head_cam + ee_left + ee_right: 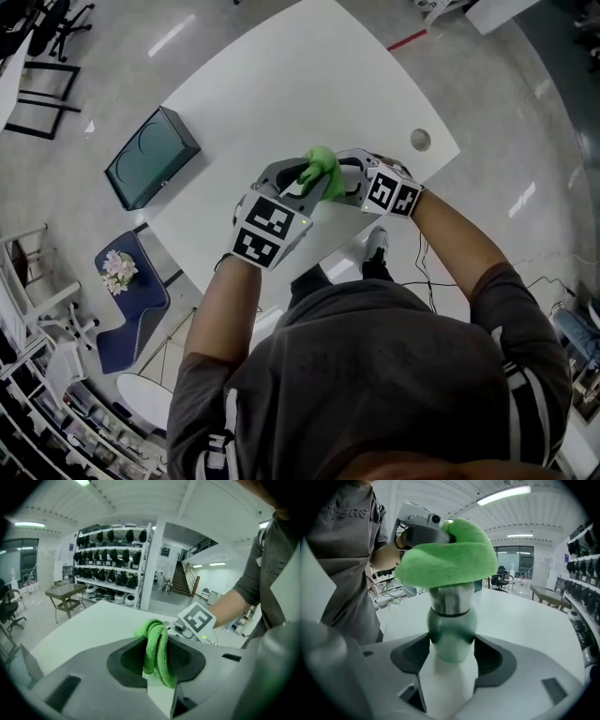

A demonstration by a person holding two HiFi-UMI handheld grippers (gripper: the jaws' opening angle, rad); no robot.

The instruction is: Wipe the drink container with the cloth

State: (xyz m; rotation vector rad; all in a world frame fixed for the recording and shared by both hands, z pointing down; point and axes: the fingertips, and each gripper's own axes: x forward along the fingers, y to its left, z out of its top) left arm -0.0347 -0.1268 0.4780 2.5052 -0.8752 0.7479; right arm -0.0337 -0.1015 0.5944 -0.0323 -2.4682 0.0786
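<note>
The drink container [452, 634] is a small bottle with a rounded pale green body, a thin dark ring above it and a brushed steel neck. Its top is hidden under the bright green cloth [447, 562], a fluffy microfibre piece draped over it like a cap.

The right gripper [452, 665] has its jaws clamped on the green body from both sides. The bottle's long axis runs along those jaws, with the covered top pointing away from the gripper and towards the left gripper [423, 531], which meets it at the cloth.

In the left gripper view the jaws are pinched on a folded loop of the cloth [157, 644], which hangs doubled between the pads, and the right gripper's marker cube [197, 619] sits just beyond it.

In the head view both grippers meet above the near part of the white tabletop [281, 84], in front of the person's chest. The cloth [319, 167] is bunched between them and the bottle itself is mostly hidden. A dark green box [150, 157] sits at the tabletop's left edge, well apart.
</note>
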